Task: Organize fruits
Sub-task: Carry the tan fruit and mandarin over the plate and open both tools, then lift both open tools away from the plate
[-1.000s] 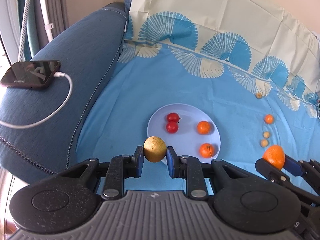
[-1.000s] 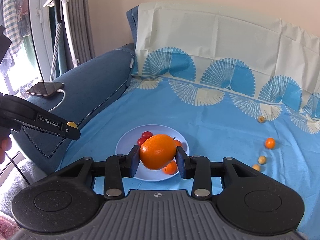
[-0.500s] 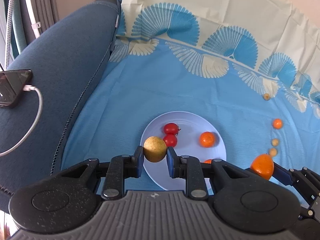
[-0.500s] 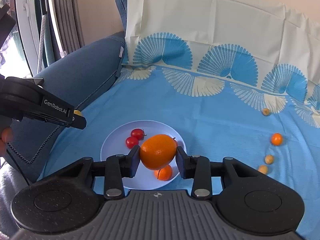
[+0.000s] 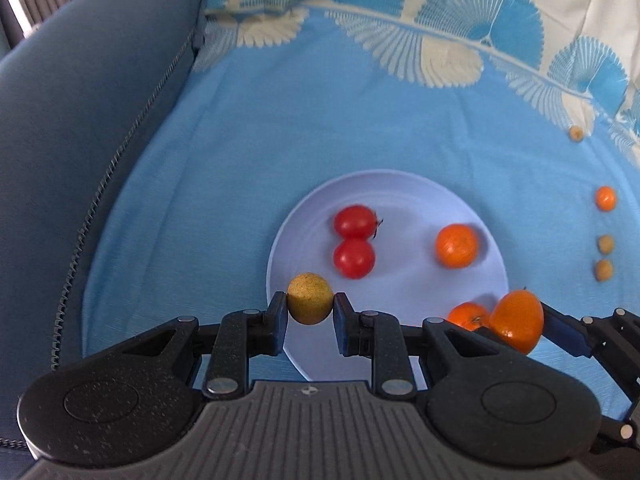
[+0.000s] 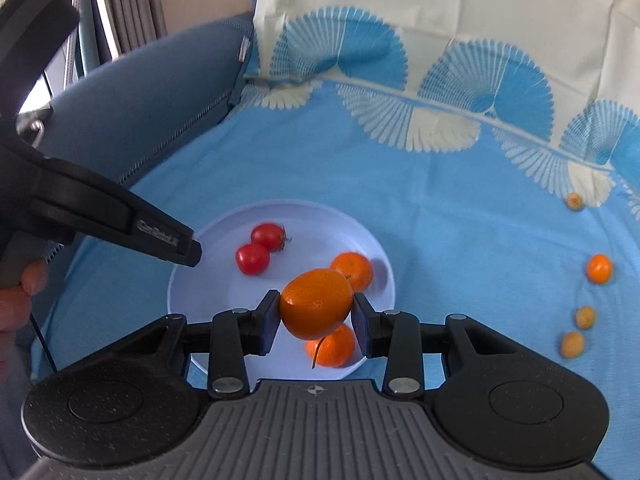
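Observation:
My left gripper (image 5: 310, 307) is shut on a small speckled yellow fruit (image 5: 310, 298), held over the near left rim of a pale lilac plate (image 5: 400, 188). My right gripper (image 6: 316, 316) is shut on a large orange (image 6: 316, 304) above the plate's (image 6: 184, 280) near side. In the left wrist view that orange (image 5: 518, 322) shows at lower right. On the plate lie two red tomatoes (image 5: 354, 236) and two small oranges (image 5: 457, 245), (image 5: 466, 315). The left gripper's body (image 6: 120, 220) crosses the right wrist view from the left; its fruit is hidden there.
The plate rests on a blue cloth with fan patterns (image 5: 280, 120). A dark blue sofa arm (image 5: 80, 112) rises at the left. To the right on the cloth lie a small orange (image 5: 605, 198) and three tan fruits (image 5: 604, 270), (image 5: 606, 244), (image 5: 576, 133). A hand (image 6: 16, 300) grips the left tool.
Both grippers have come down and forward toward the plate, each keeping its fruit. The plate now looks larger and nearer; the phone on the sofa arm has left the left wrist view.

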Available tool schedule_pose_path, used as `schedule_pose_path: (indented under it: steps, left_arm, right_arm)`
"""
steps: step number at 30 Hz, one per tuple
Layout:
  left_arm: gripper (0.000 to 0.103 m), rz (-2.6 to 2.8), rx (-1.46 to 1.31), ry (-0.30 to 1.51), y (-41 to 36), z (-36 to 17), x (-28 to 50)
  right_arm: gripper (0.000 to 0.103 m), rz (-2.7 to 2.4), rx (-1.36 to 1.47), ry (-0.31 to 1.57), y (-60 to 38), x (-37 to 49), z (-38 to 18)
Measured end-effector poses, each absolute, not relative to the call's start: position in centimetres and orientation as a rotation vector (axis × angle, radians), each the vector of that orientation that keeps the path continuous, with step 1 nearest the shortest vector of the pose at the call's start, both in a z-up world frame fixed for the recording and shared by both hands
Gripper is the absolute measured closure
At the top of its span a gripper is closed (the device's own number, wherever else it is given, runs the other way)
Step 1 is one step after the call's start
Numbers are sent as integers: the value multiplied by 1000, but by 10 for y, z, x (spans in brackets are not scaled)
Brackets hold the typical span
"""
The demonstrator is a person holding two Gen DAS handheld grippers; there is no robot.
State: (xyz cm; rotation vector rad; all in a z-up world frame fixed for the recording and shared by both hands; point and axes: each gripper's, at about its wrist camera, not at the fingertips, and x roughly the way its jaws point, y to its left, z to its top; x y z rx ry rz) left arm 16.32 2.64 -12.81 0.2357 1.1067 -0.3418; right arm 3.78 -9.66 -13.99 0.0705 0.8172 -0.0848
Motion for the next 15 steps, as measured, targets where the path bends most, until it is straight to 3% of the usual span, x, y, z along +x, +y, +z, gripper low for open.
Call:
schedule_pose_path:
  steps: [4,6,8,9,10,12,15]
  left_arm:
    - [76,-335,248,1119,26,-137,170]
    - [67,-330,250,1118,24,-138,174]
    - [14,-318,244,1100,24,-134,176]
    - [4,-302,241,1083,26,-130,175]
    - [0,-289,239,1063,28,-125,174]
    - [0,-276,273,1070,30,-117,172]
    - [0,-251,290,1067,45,-104,160]
  right_arm:
    - [63,-69,52,846,-96,44,-152]
    - [63,-62,43,859,-95,49,-156]
    - [62,-49,34,861,-96,53,-157]
    - [59,-44,31,854,-95,53,-157]
    - [54,-43,24,845,-94,53,-155]
    - [28,-56,10,818,-93,50,-148]
    - [11,-100,12,799,-95,38,-131]
